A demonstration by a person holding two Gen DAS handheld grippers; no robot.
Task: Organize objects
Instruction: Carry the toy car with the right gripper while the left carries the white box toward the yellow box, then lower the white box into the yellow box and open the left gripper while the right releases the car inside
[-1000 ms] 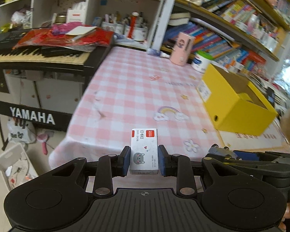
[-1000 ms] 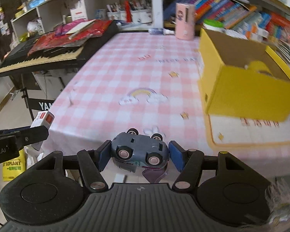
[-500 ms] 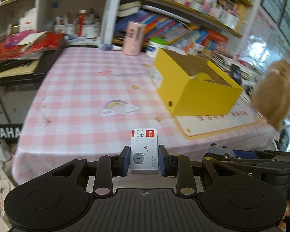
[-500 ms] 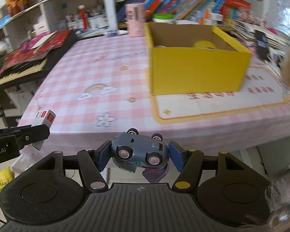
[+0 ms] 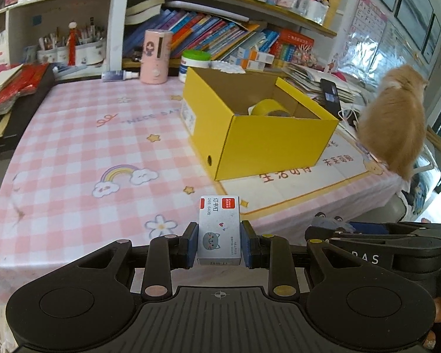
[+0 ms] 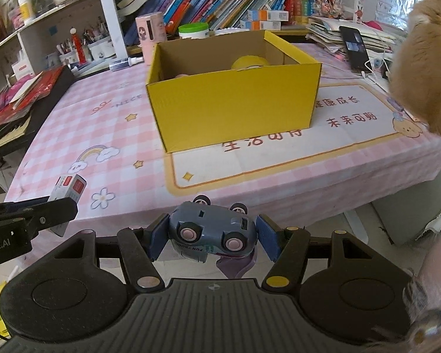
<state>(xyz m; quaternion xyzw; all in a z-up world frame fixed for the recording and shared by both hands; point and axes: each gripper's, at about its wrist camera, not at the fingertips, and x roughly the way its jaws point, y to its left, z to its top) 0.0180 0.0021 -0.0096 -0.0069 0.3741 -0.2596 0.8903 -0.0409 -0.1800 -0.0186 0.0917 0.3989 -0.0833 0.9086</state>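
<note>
Cardboard staple box [image 5: 219, 229] pinched in left claw [image 5: 219, 245] | plastic toy car [image 6: 211, 231], seemingly sideways, clamped in right claw [image 6: 212, 239]

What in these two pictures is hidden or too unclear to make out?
- Yellow box contents, right wrist view: the front wall hides all but a tape roll top.
- Cat, right wrist view: cut off by the edge, blurred.
- Toy car underside print: mostly too small.
- Small box fine print, left wrist view: too small.
</note>
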